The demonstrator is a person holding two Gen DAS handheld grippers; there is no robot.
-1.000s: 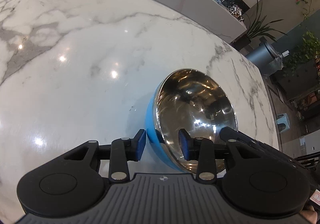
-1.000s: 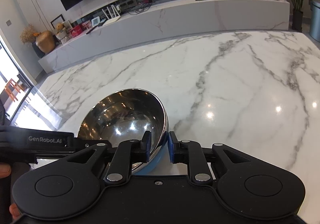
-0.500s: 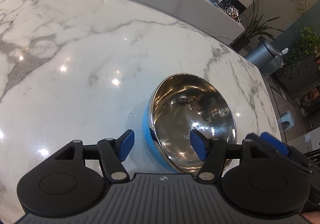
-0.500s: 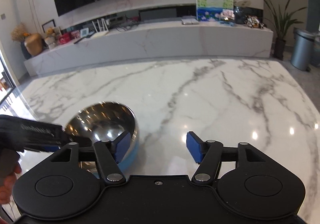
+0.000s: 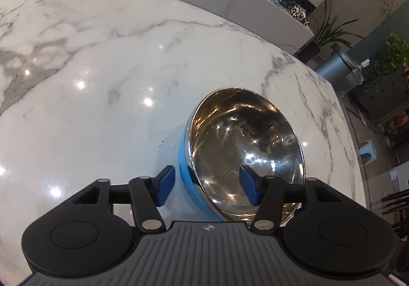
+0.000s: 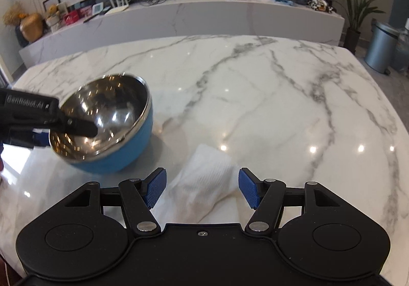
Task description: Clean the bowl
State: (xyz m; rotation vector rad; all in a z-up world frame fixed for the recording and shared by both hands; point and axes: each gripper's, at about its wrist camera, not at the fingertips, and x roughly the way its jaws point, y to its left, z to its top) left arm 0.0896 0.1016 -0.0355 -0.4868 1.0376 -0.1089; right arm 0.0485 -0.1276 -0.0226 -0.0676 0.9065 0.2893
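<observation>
The marble worktop is seen to carry a blue bowl with a shiny steel inside, tilted towards the left gripper, and a white cloth is laid flat just beside the bowl. The bowl's near rim is straddled by the left gripper, one of the fingers being inside the bowl and the other outside, and the jaws are closing without yet being pressed on the rim. The right gripper is held above the cloth beside the bowl, its jaws spread apart with the cloth seen between them but not pinched.
</observation>
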